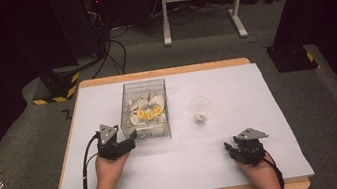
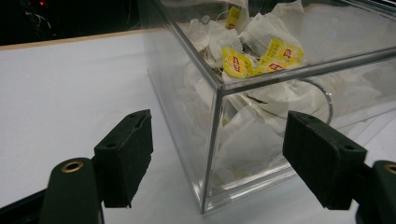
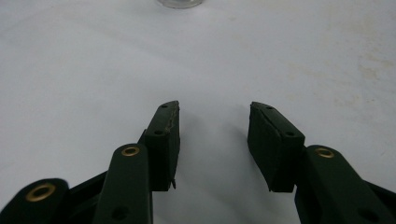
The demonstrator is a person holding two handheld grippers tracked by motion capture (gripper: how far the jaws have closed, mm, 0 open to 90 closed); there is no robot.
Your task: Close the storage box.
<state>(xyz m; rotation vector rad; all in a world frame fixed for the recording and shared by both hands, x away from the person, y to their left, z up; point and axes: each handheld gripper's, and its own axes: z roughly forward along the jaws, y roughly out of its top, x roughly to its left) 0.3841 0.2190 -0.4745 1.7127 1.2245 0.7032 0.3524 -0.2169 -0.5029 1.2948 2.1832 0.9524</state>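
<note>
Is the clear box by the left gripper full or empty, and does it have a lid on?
Partly full, no lid visible. The clear box holds a loose pile of white tea bags with yellow tags, lying below its open top rim.

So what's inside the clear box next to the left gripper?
The clear box holds a loose heap of white tea bags, several with yellow tags. Bags on top cover those beneath, so the count and the box floor cannot be seen.
</note>
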